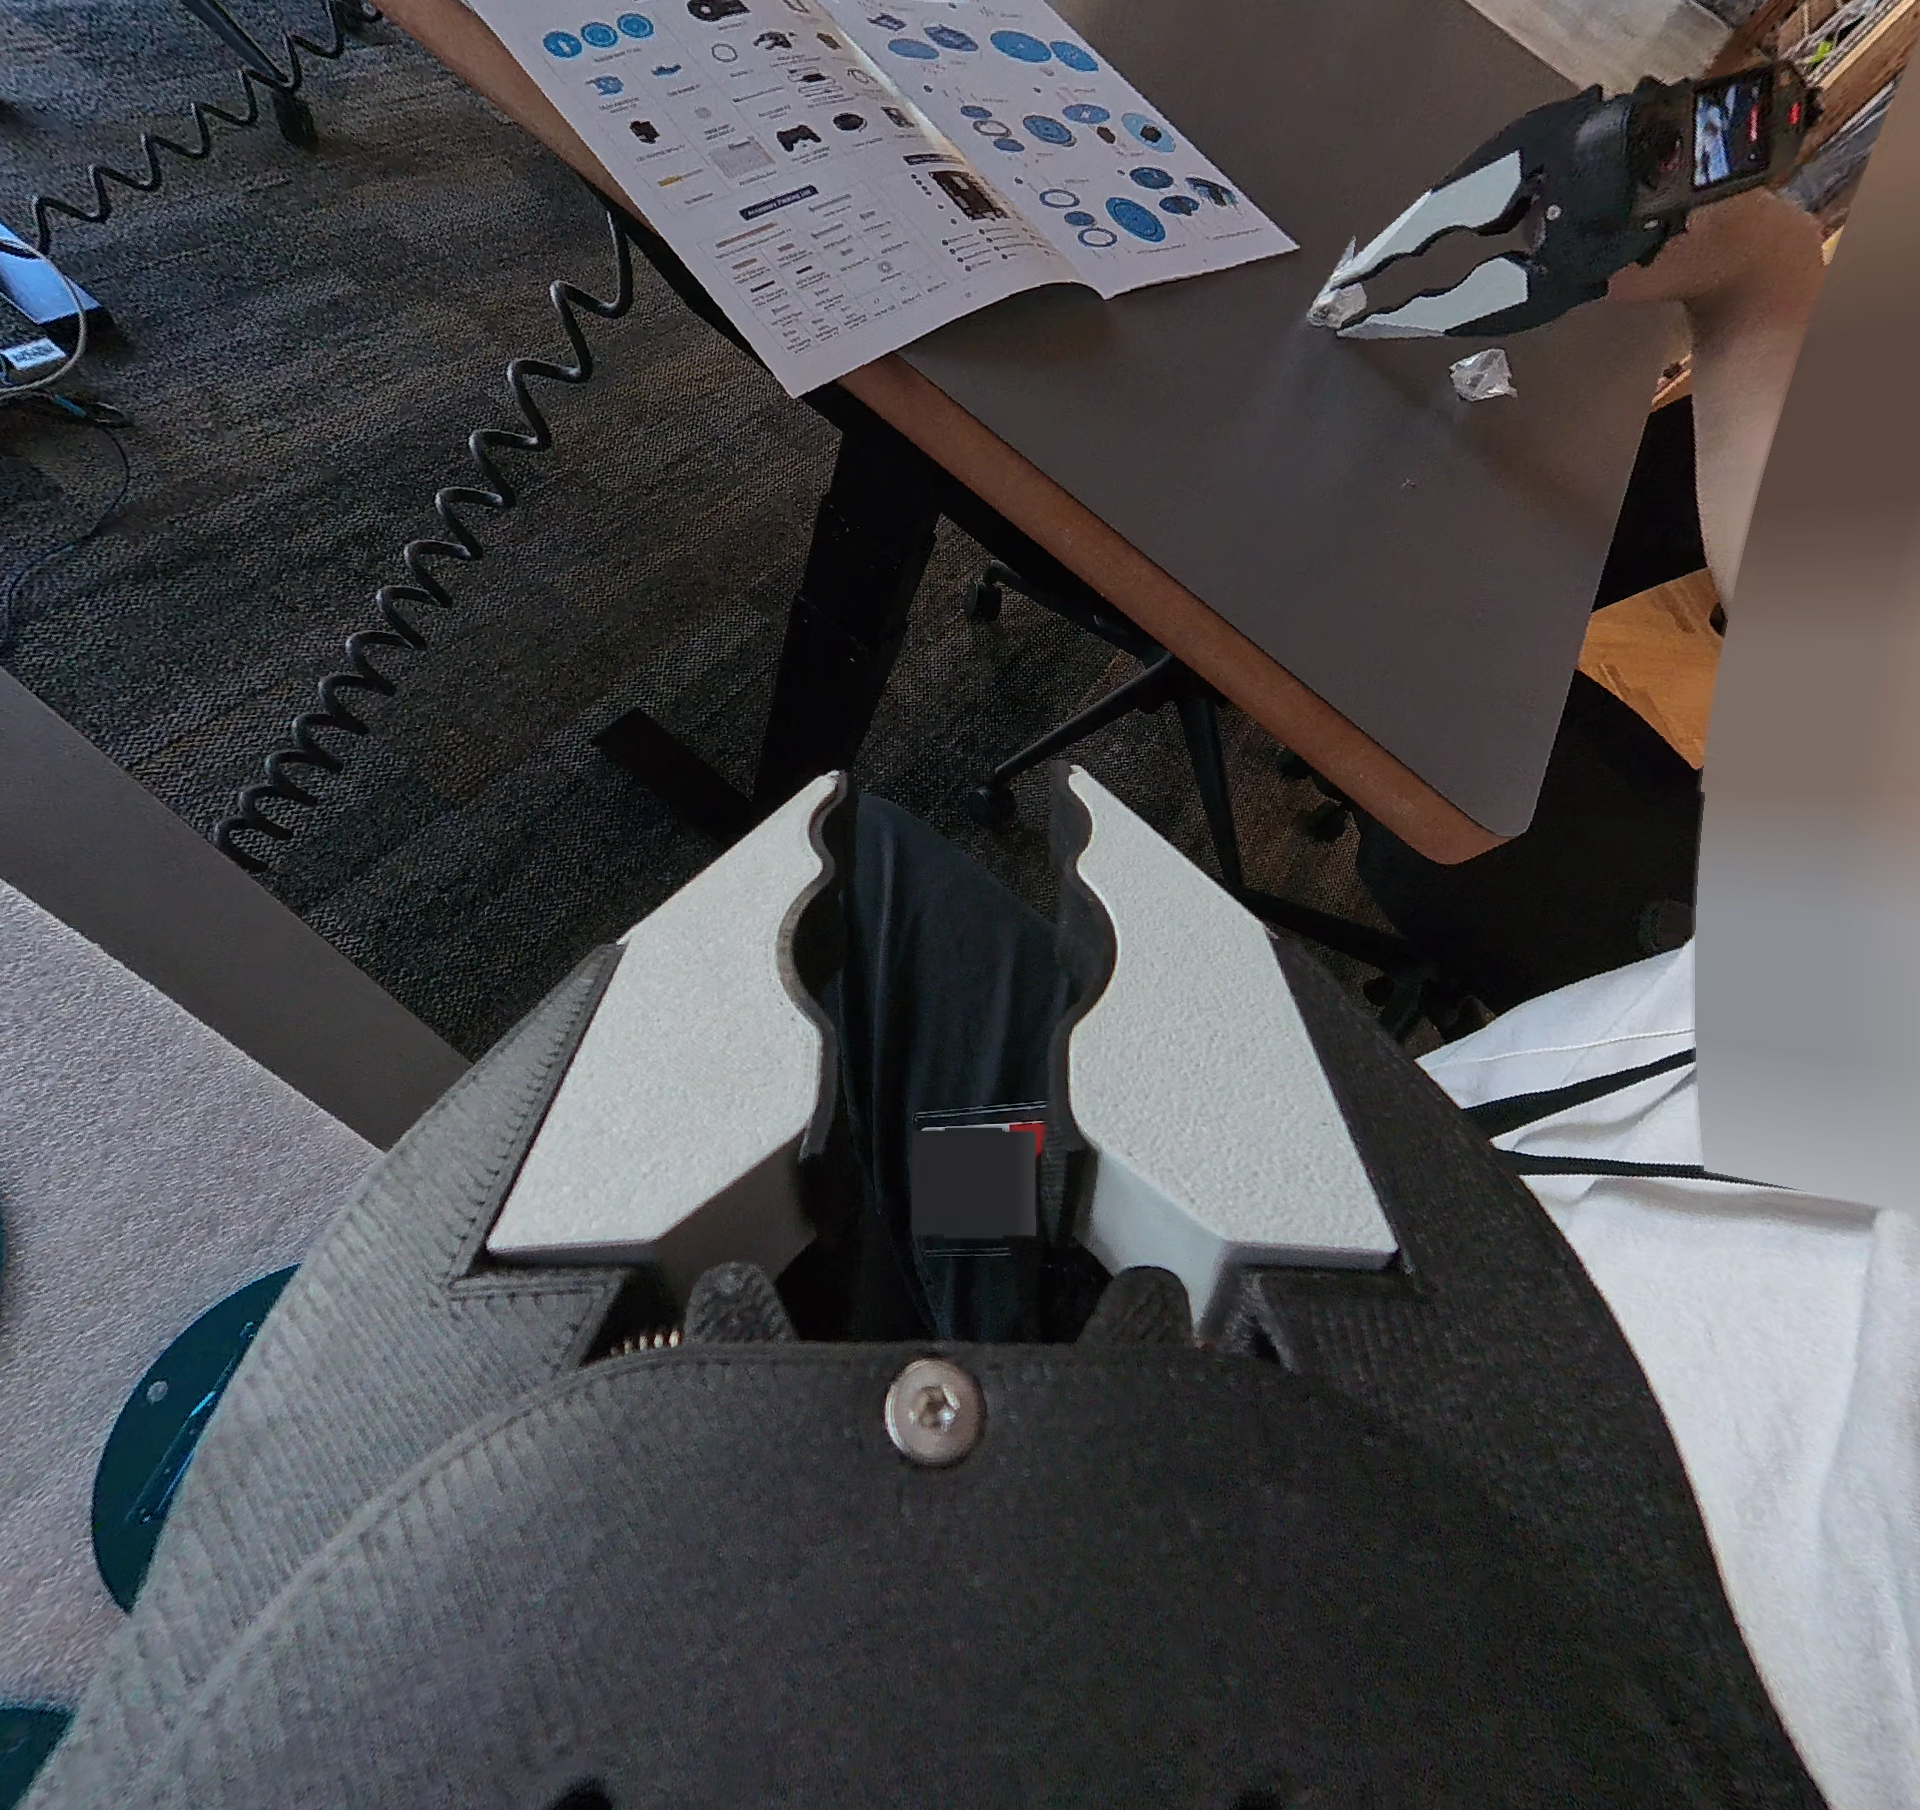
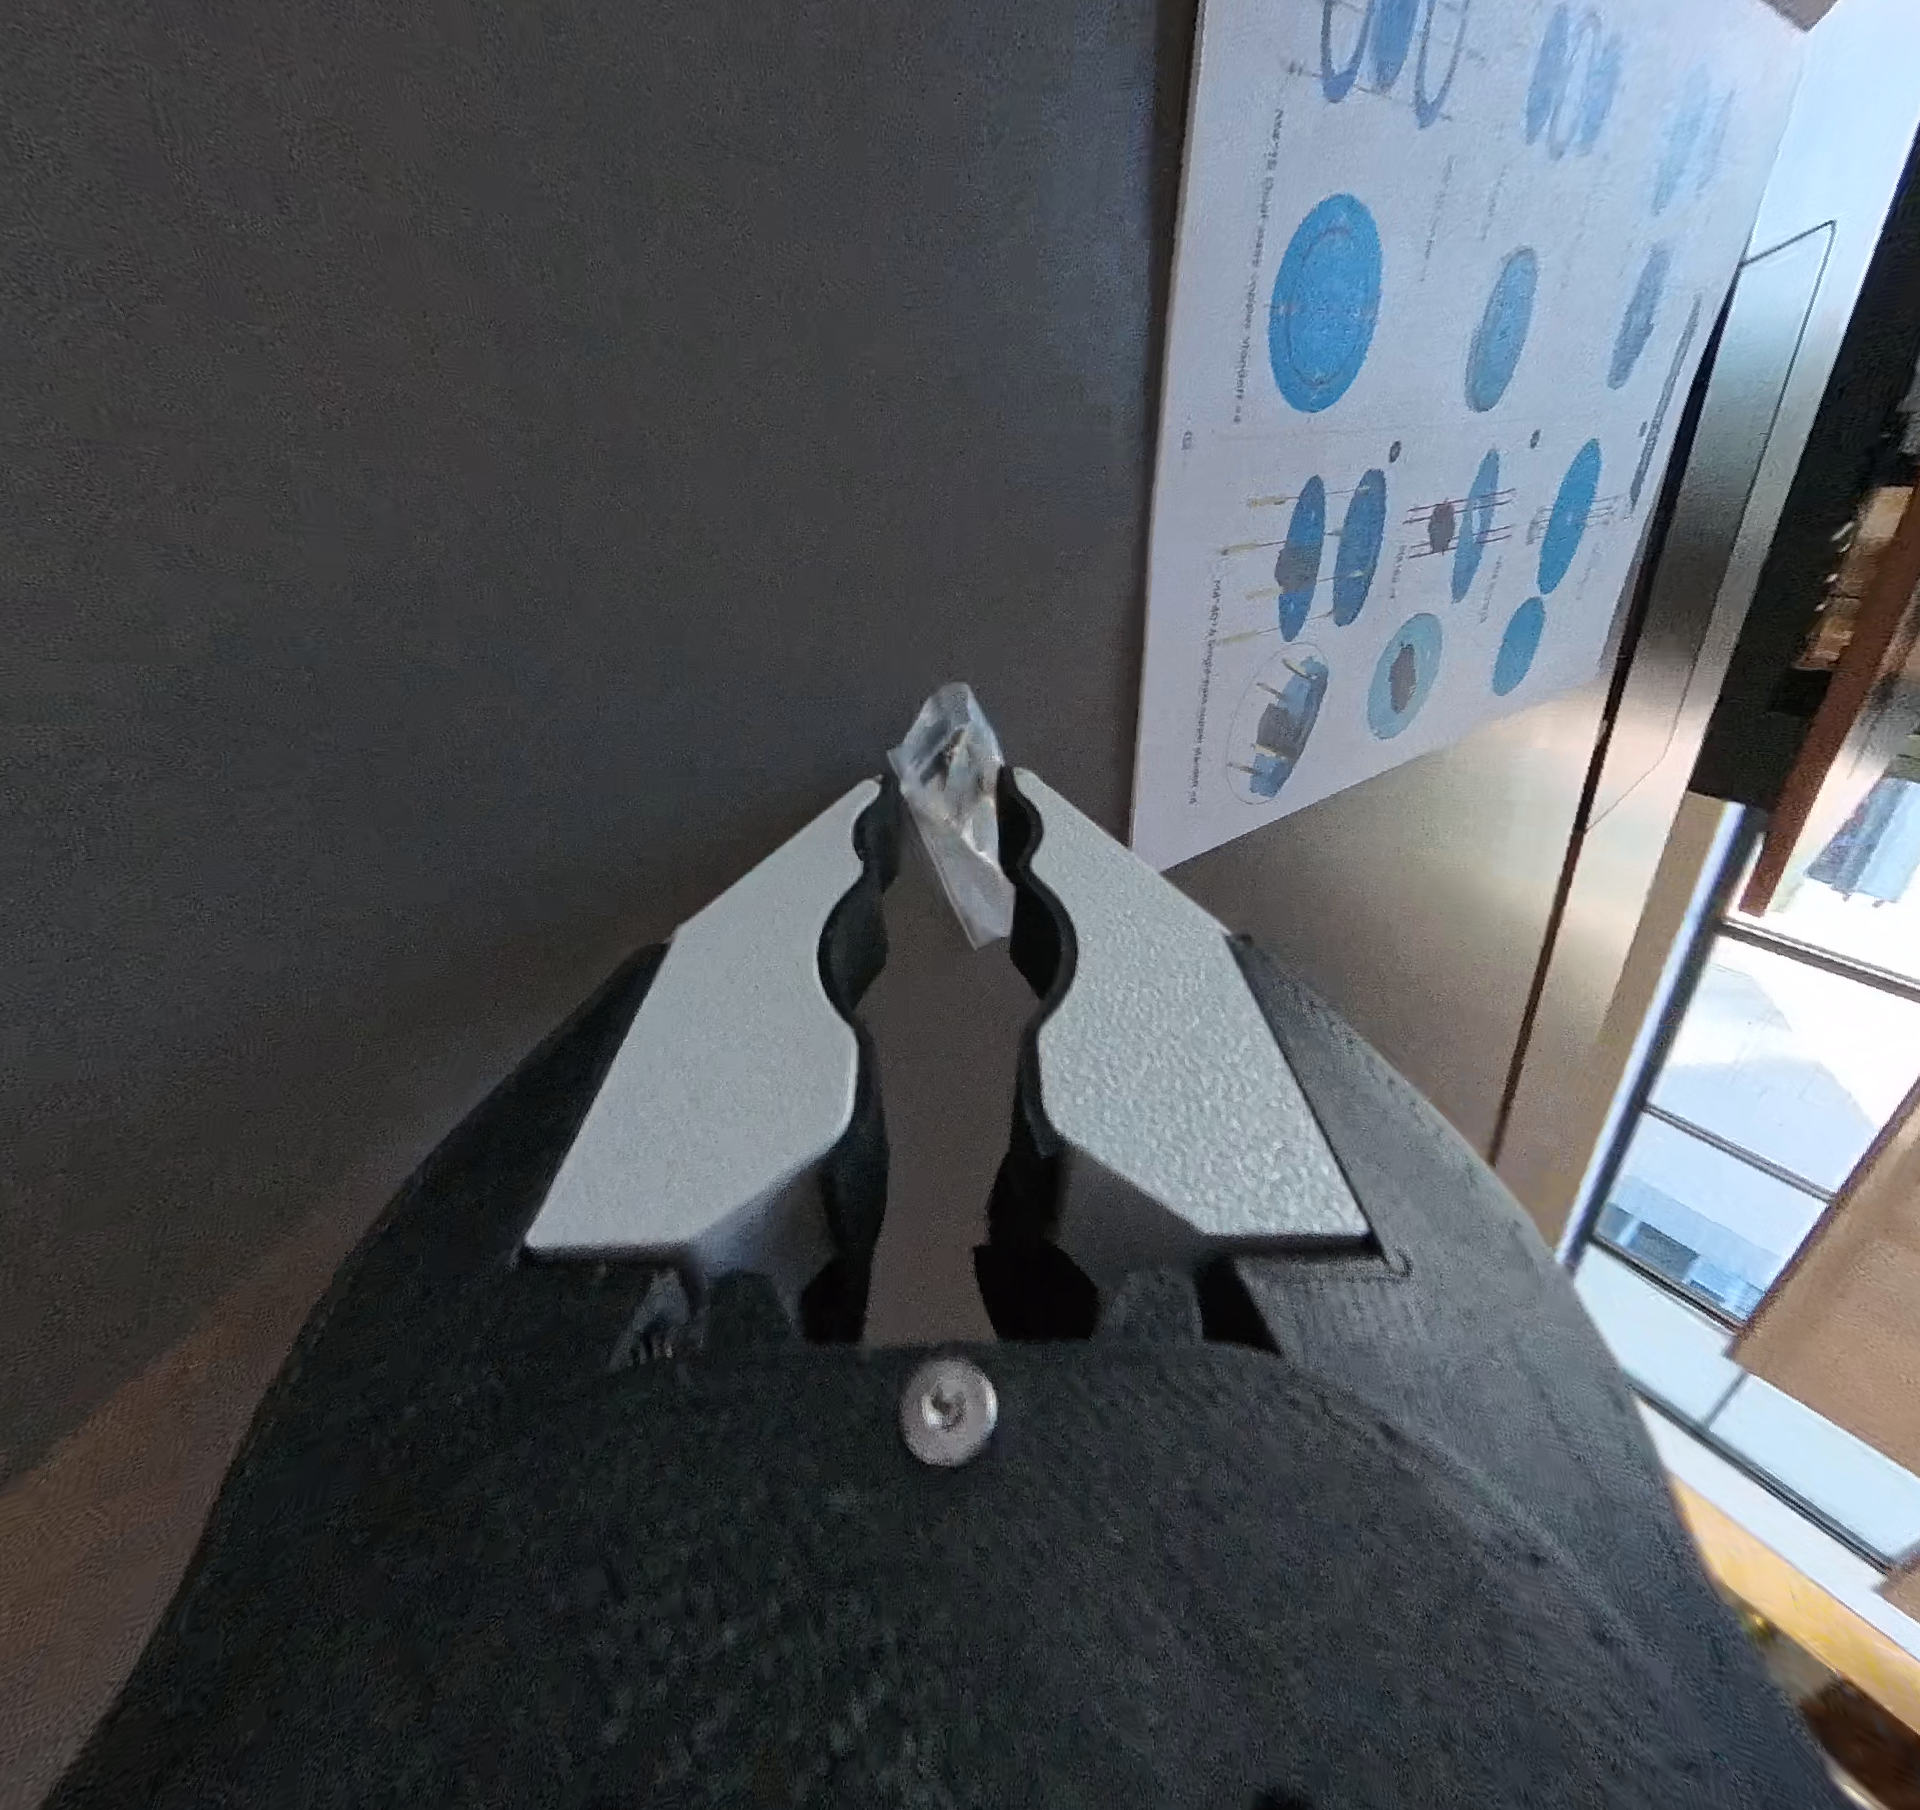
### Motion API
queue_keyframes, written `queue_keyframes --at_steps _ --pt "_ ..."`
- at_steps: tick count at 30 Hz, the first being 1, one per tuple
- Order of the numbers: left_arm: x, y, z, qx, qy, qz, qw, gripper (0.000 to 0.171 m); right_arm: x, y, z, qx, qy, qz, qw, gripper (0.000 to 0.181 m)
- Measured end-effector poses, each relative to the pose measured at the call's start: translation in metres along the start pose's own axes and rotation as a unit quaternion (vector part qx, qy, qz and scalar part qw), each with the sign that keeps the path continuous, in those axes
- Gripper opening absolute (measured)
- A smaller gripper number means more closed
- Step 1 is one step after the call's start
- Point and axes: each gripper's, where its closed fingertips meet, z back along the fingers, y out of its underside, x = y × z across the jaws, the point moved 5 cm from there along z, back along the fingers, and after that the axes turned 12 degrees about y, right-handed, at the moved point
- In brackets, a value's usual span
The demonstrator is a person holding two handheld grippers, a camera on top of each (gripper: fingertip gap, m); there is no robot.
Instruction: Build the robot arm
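Observation:
My right gripper point(image 2: 948, 781) is shut on a small crumpled clear plastic bag point(image 2: 943, 737), pinched at the fingertips just above the dark grey table point(image 2: 520, 410). The left wrist view shows it point(image 1: 1340, 311) with the bag point(image 1: 1333, 298) touching the tabletop point(image 1: 1247, 534). A second small clear bag point(image 1: 1484, 374) lies on the table just beside it. My left gripper point(image 1: 956, 792) is open and empty, held off the table's near edge, with black fabric point(image 1: 935, 981) showing between its fingers.
An open instruction booklet point(image 1: 862, 129) lies at the table's far edge and also shows in the right wrist view point(image 2: 1455, 358). A coiled black cable point(image 1: 416, 576) runs over the carpet. A blue disc point(image 1: 177, 1428) lies at lower left. A person's white shirt point(image 1: 1714, 1397) is at right. The tips of one gripper are about 50 cm away from the tips of the other.

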Motion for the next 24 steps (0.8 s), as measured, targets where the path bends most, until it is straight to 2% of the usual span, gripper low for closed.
queue_keyframes --at_steps 4,7,12,15,17,19,20,24 --pt "-0.001 0.001 0.000 0.002 -0.001 -0.001 1.000 0.036 -0.009 0.000 -0.005 -0.044 -0.039 -0.082 0.995 0.031" --pt "-0.001 0.001 0.002 -0.001 -0.002 0.000 1.000 0.036 -0.016 0.013 -0.013 -0.060 -0.078 -0.140 0.985 0.032" --pt "-0.001 0.002 0.005 -0.004 -0.007 -0.001 1.000 0.036 -0.020 0.027 -0.021 -0.110 -0.136 -0.249 0.953 0.039" --pt "0.000 0.002 0.005 -0.004 -0.007 0.003 1.000 0.036 -0.020 0.034 -0.022 -0.134 -0.138 -0.287 0.939 0.051" --pt "0.001 0.002 0.005 -0.004 -0.007 0.004 1.000 0.036 -0.018 0.038 -0.022 -0.142 -0.135 -0.303 0.933 0.052" --pt "0.001 0.002 0.004 -0.002 -0.007 0.004 1.000 0.036 -0.016 0.040 -0.022 -0.149 -0.139 -0.320 0.925 0.048" --pt "0.001 0.002 0.003 -0.001 -0.007 0.003 1.000 0.036 -0.015 0.040 -0.021 -0.150 -0.147 -0.326 0.922 0.037" --pt "0.000 0.002 0.001 0.000 -0.004 0.003 1.000 0.036 -0.013 0.041 -0.021 -0.155 -0.164 -0.348 0.910 0.028"
